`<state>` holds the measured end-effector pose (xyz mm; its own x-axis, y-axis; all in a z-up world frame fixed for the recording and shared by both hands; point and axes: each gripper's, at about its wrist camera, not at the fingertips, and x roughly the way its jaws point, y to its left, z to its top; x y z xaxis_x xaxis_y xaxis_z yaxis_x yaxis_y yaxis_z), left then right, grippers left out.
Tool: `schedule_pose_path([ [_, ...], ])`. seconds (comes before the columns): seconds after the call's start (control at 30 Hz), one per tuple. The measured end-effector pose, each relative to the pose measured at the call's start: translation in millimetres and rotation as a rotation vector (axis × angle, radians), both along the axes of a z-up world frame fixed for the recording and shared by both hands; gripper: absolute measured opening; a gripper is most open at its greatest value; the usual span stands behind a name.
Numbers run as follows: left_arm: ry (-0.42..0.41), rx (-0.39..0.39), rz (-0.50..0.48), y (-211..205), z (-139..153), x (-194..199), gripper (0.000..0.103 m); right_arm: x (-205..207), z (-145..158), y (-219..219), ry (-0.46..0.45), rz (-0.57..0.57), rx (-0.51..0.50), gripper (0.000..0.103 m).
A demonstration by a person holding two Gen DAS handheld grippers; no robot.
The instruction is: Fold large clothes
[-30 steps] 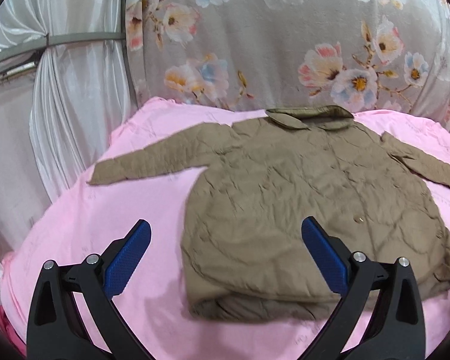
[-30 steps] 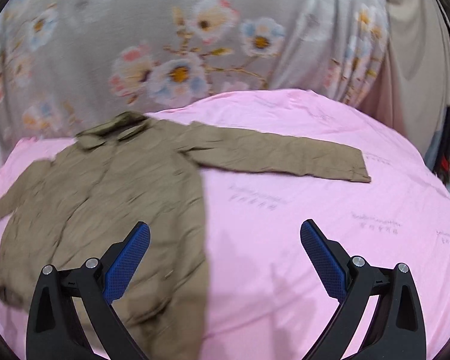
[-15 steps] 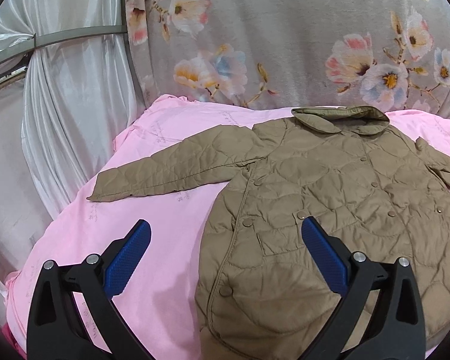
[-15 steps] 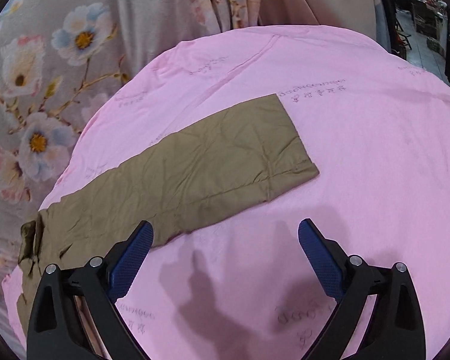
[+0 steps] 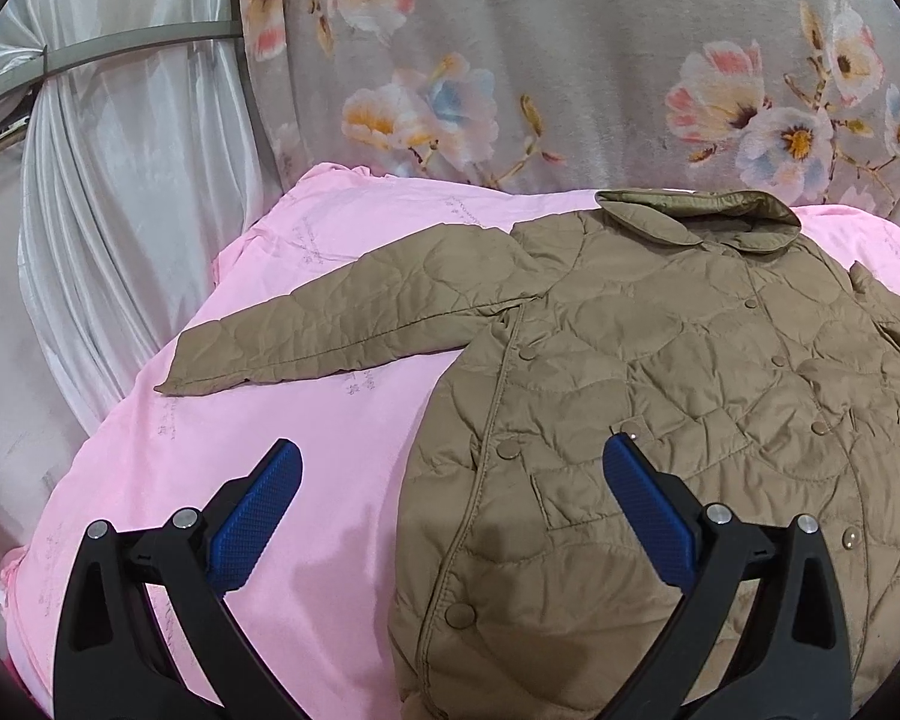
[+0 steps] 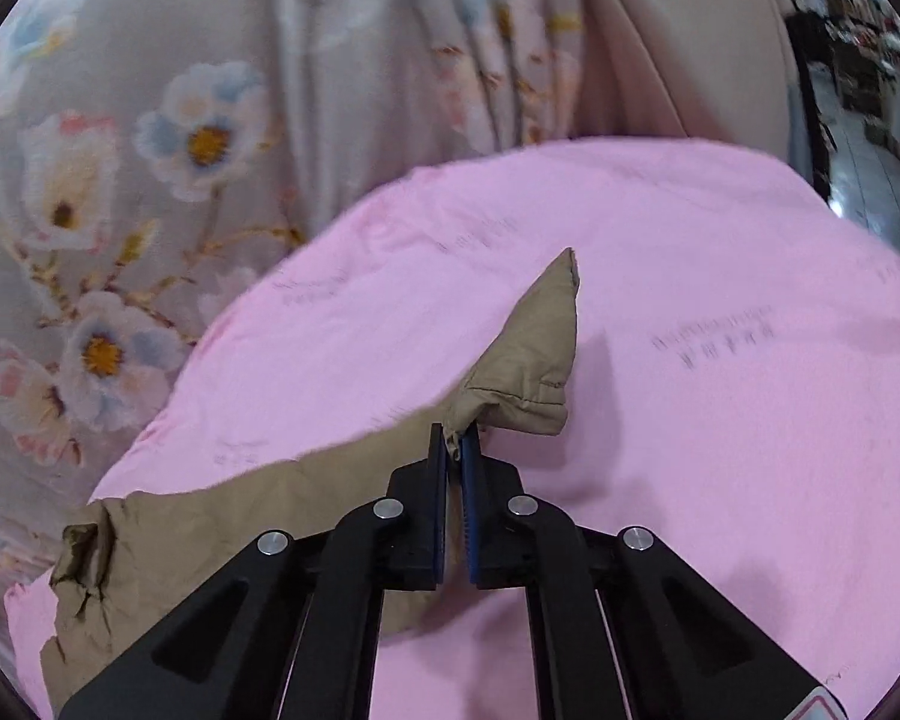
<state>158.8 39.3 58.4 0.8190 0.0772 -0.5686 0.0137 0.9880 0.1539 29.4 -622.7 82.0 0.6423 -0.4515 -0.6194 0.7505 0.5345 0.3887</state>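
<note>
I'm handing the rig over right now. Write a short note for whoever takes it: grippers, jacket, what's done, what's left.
Right gripper: jaws have just closed, pinching the jacket's right sleeve near the cuff.
Left gripper: jaws open, empty, above the jacket's front edge.
Jacket: flat, front up, on the pink sheet; left sleeve spread out.
Done: sleeve gripped only.
Left: probably fold both sleeves in, then the body.

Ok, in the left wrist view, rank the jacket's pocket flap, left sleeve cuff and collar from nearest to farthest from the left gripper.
1. Pocket flap: just beyond the left gripper, by its right finger.
2. Sleeve cuff: farther out, left.
3. Collar: farthest, top of the jacket.
</note>
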Motion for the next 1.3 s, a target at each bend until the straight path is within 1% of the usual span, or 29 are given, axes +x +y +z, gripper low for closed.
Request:
schedule_pose_path([
  [0.1,-0.006,-0.004,0.003,2,3,3,0.098,38,69,56,-0.104,0.160,-0.127,0.005],
  [0.17,-0.013,-0.005,0.001,2,5,4,0.098,61,103,98,-0.150,0.263,-0.192,0.005],
  [0.23,-0.011,-0.013,-0.006,2,8,6,0.098,87,131,148,-0.183,0.382,-0.253,0.005],
  [0.27,-0.010,-0.016,-0.009,3,8,7,0.098,101,141,175,-0.194,0.451,-0.267,0.005],
  [0.33,-0.007,-0.024,-0.013,4,10,10,0.098,127,151,224,-0.212,0.569,-0.281,0.005],
  [0.43,-0.006,-0.034,-0.016,8,11,14,0.098,156,149,282,-0.216,0.704,-0.280,0.005],
  [0.5,-0.008,-0.033,-0.014,12,10,18,0.098,175,139,314,-0.202,0.784,-0.273,0.005],
  [0.6,-0.004,-0.033,-0.014,18,8,24,0.098,201,113,365,-0.164,0.895,-0.257,0.005],
  [0.73,0.010,-0.041,-0.017,24,4,34,0.098,228,76,416,-0.110,1.013,-0.220,0.006],
  [0.8,0.026,-0.059,-0.028,26,2,41,0.098,236,56,442,-0.071,1.071,-0.218,0.012],
  [0.83,0.032,-0.068,-0.034,26,1,43,0.098,236,49,450,-0.061,1.083,-0.225,0.015],
  [0.87,0.041,-0.085,-0.043,25,0,47,0.098,238,43,459,-0.052,1.108,-0.224,0.022],
  [0.9,0.049,-0.099,-0.052,24,0,51,0.098,237,41,464,-0.055,1.125,-0.221,0.032],
  [0.97,0.065,-0.142,-0.085,21,1,59,0.098,229,44,465,-0.101,1.136,-0.225,0.045],
  [1.0,0.074,-0.162,-0.099,19,1,62,0.098,225,47,462,-0.124,1.128,-0.230,0.047],
  [1.07,0.109,-0.216,-0.147,12,2,76,0.098,219,51,447,-0.151,1.080,-0.230,0.048],
  [1.1,0.125,-0.232,-0.158,9,1,81,0.098,215,51,429,-0.157,1.046,-0.209,0.049],
  [1.13,0.155,-0.266,-0.187,2,0,92,0.098,213,48,413,-0.156,1.011,-0.187,0.049],
  [1.2,0.215,-0.307,-0.204,-8,-7,110,0.098,209,42,383,-0.136,0.943,-0.152,0.050],
  [1.23,0.246,-0.335,-0.216,-13,-10,121,0.098,205,34,362,-0.114,0.891,-0.132,0.050],
  [1.3,0.292,-0.374,-0.210,-21,-19,137,0.098,198,18,328,-0.077,0.809,-0.089,0.050],
])
